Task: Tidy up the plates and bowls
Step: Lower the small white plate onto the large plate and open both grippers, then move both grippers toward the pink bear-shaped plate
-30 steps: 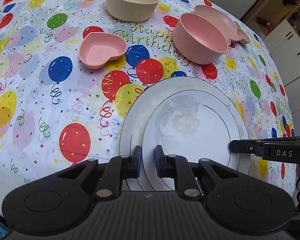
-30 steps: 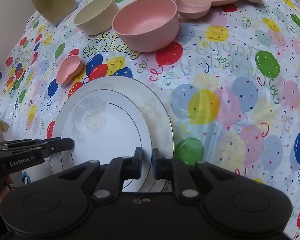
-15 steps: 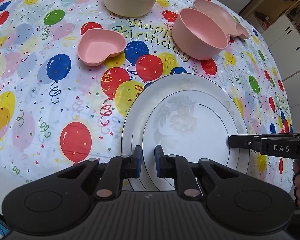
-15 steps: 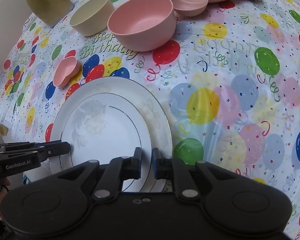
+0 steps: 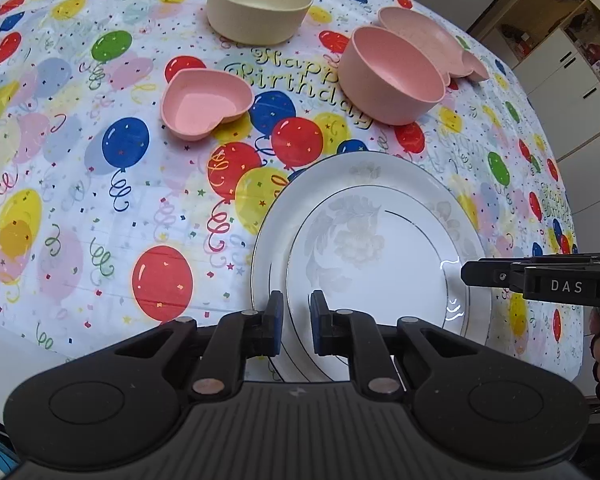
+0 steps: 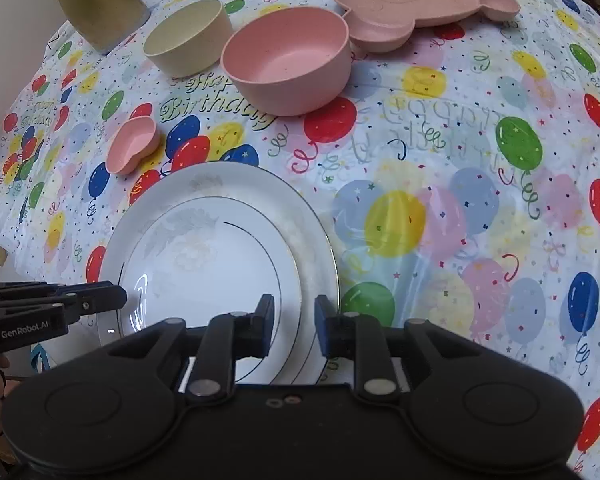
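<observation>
Our right gripper [image 6: 294, 326] had its jaws just opening, now standing apart astride the near edge of the small white plate [image 6: 216, 276], pads not pressing on it. Our left gripper [image 5: 296, 328] kept its jaws close together at the opposite edge of that plate; we could not tell whether its pads actually pinched the rim. The small plate lay stacked on the large white plate [image 6: 284, 200], both gold-rimmed with a faint floral print, at the near side of the tablecloth [image 6: 460, 160].

We read "Happy Birthday" in gold script on the balloon-patterned cloth, and again mirrored and faint further right. The left tool's side read "GenRobot.AI"; the right tool's read "DAS".

Beyond the plates stood a pink heart dish [image 5: 206, 104], a pink bowl [image 6: 288, 66], a cream bowl [image 6: 186, 38] and a pink animal-shaped tray [image 6: 416, 2], the tray touching the pink bowl. A yellowish jug [image 6: 100, 4] stood at the far left corner.
</observation>
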